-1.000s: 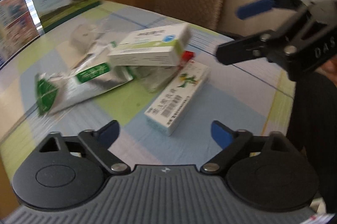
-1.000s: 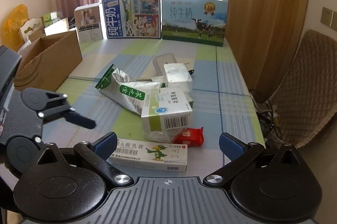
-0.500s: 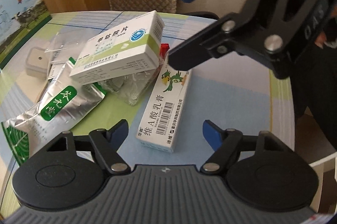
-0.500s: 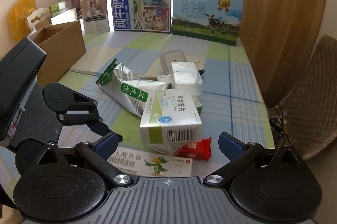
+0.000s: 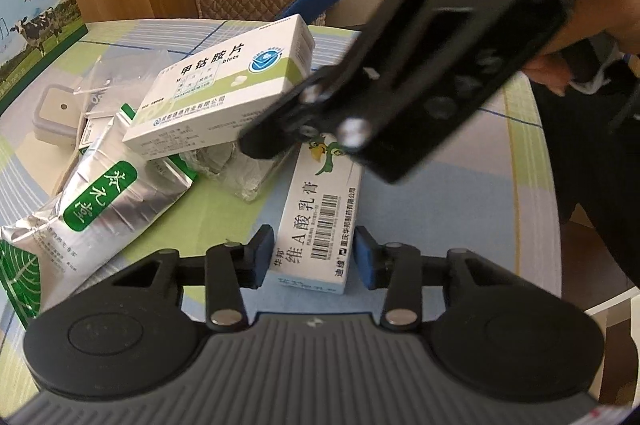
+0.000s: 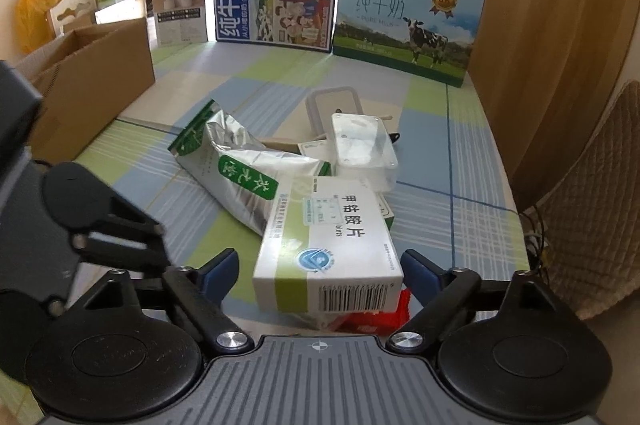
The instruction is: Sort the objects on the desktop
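A pile of objects lies on the checked tablecloth. My left gripper (image 5: 315, 257) has closed on the near end of the long white ointment box (image 5: 320, 221) with a green parrot print; both pads touch its sides. My right gripper (image 6: 320, 269) is open, its fingers either side of the white-and-green tablet box (image 6: 326, 249), which rests on top of the pile. The tablet box also shows in the left wrist view (image 5: 224, 89). A silver tea pouch (image 6: 240, 181) lies to its left. A red packet (image 6: 380, 317) peeks out under the tablet box.
An open cardboard box (image 6: 88, 81) stands at the left. Milk cartons (image 6: 404, 25) line the far edge. A clear plastic box (image 6: 362, 149) and a grey-rimmed lid (image 6: 332, 105) lie behind the pile. A quilted chair (image 6: 592, 209) stands at the right, past the table edge.
My left gripper moved in and closed from wide open onto the ointment box. My right gripper advanced over the tablet box, which now sits between its open fingers.
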### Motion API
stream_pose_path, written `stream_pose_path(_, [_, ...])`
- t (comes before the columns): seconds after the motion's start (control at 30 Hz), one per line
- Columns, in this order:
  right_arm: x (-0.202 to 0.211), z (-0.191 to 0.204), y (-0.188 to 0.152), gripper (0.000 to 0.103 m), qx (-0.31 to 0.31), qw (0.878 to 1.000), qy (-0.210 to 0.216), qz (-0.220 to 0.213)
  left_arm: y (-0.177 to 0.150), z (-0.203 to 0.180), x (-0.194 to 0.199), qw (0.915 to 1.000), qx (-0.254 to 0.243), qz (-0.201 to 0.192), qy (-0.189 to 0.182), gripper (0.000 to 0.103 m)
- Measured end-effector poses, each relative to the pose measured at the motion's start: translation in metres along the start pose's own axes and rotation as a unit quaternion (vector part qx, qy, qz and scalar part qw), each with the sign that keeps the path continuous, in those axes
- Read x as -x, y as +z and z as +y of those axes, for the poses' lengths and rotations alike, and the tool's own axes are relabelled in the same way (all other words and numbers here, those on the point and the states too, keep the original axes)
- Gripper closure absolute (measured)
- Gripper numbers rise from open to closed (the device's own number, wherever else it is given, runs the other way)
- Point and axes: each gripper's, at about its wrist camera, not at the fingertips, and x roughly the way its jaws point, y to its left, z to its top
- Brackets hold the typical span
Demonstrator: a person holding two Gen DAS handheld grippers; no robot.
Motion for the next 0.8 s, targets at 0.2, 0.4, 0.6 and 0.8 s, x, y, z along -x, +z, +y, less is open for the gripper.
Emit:
stream_pose_path(0.2, [-0.001,0.001,-0.003,0.035,0.006,1.000,-0.010,-0.001,-0.010,-0.009,0.011,0.9996,0.027,-0.004,0.012,0.067])
stream_pose_path(0.4, [0.019,0.004,-0.015,0.035,-0.015,1.000,-0.015,-0.012,-0.030,-0.028,0.032,0.9965,0.071,-0.003,0.044,0.069])
stream_pose_path(0.6, [0.049,0.021,-0.037,0.035,-0.033,0.999,-0.017,-0.020,-0.059,-0.045,0.059,0.9841,0.152,0.002,0.093,0.070])
stream_pose_path(0.8, [0.069,0.037,-0.061,0.035,-0.049,0.999,-0.016,-0.015,-0.082,-0.060,0.082,0.9603,0.232,0.015,0.155,0.070])
